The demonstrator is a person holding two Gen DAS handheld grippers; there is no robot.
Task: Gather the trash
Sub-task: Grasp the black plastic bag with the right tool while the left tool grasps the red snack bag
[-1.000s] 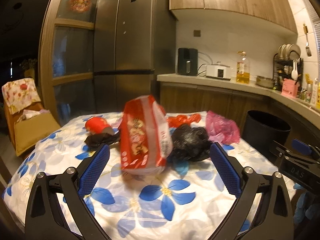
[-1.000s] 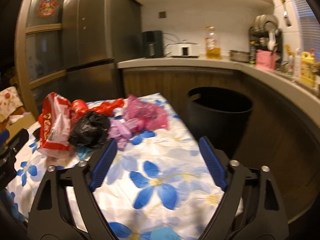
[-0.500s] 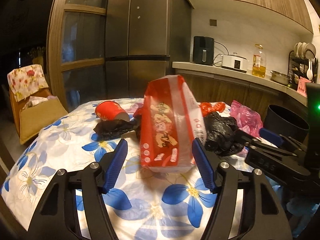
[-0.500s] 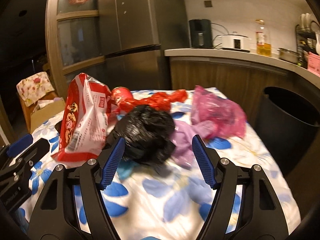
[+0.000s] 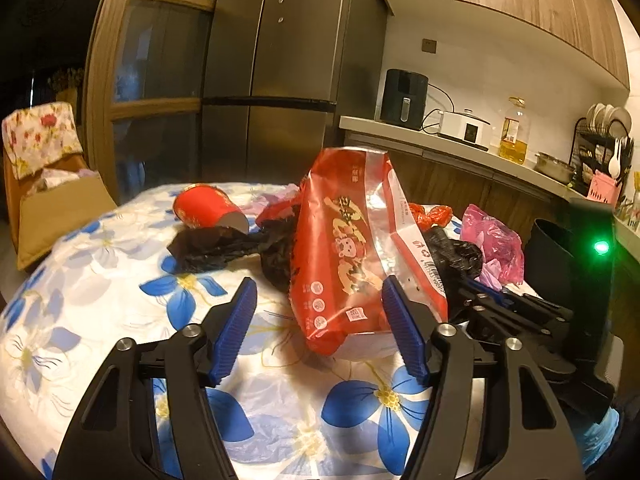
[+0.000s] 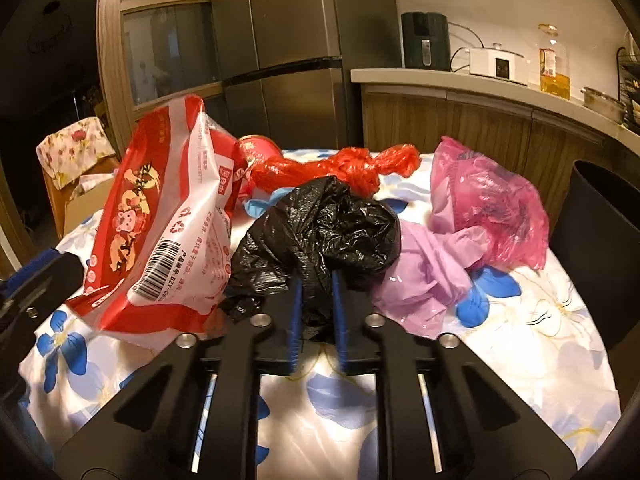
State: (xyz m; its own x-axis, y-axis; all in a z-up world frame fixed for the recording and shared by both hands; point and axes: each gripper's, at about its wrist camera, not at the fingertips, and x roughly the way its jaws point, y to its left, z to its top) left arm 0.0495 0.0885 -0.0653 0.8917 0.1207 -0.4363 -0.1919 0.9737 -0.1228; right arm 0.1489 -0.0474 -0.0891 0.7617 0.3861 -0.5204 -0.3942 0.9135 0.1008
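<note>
Trash lies heaped on the flowered surface [image 6: 520, 360] beside the bin [image 6: 600, 248]. From the left, the red snack bag [image 5: 348, 256] is straddled by the left gripper [image 5: 320, 322], whose jaws have just been closing but are not yet seen to press it. Next, the black bag [image 6: 320, 232] is pinched in the clenched right gripper [image 6: 316, 312], just closed. Only a thin fold is caught, so it could slip out when lifted.
</note>
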